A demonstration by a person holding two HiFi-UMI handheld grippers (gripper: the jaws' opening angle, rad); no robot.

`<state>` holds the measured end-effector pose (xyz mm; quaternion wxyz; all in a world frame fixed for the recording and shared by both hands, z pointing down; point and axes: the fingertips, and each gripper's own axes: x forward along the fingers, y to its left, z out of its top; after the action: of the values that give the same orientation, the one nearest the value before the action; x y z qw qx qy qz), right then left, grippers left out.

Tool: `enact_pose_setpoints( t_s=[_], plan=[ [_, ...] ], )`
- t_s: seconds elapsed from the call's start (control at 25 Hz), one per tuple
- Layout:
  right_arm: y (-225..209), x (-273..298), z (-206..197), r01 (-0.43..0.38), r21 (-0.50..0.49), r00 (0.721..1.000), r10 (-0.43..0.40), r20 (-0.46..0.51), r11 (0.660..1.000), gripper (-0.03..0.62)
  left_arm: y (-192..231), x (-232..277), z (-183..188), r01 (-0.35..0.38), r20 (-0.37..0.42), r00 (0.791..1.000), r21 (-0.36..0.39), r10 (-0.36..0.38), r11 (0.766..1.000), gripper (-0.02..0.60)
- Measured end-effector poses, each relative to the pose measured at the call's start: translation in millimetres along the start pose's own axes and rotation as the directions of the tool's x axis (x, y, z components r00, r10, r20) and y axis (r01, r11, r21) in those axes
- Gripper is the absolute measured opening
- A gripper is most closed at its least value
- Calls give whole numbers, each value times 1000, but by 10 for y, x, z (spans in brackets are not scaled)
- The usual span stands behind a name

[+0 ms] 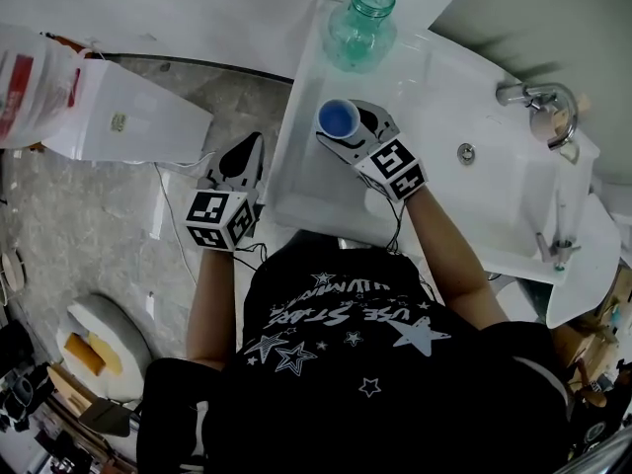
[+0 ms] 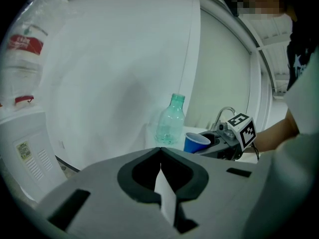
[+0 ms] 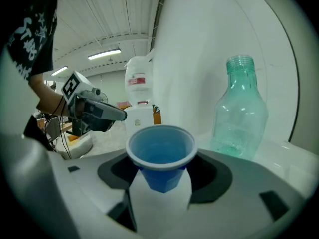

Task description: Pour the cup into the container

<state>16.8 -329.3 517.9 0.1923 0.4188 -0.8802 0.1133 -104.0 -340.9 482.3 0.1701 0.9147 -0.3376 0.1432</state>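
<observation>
Blue plastic cup (image 3: 160, 156): base hidden between the pads. Inside looked blue, and any liquid level was too hard to make out. It sat gripped in the right gripper (image 3: 160, 188), rim above the jaws, which were spread wide around its lower wall. It stood upright, mouth up, long axis vertical. It was over the white sink counter (image 1: 464, 77), near the clear green bottle (image 3: 240, 114) but apart from it. Couldn't tell whether the base touched the counter. Left gripper (image 2: 160, 151) hung off the counter's left edge, jaws closed together, nothing in them.
</observation>
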Motion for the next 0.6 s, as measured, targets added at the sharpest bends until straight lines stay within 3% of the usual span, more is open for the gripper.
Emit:
enact_pose_setpoints(
  t_s=[0.6],
  plan=[
    [-704, -883, 772, 119, 35, 993, -119, 6, 992, 296, -406, 406, 715, 119, 57, 991, 83, -123, 989, 11]
  ],
)
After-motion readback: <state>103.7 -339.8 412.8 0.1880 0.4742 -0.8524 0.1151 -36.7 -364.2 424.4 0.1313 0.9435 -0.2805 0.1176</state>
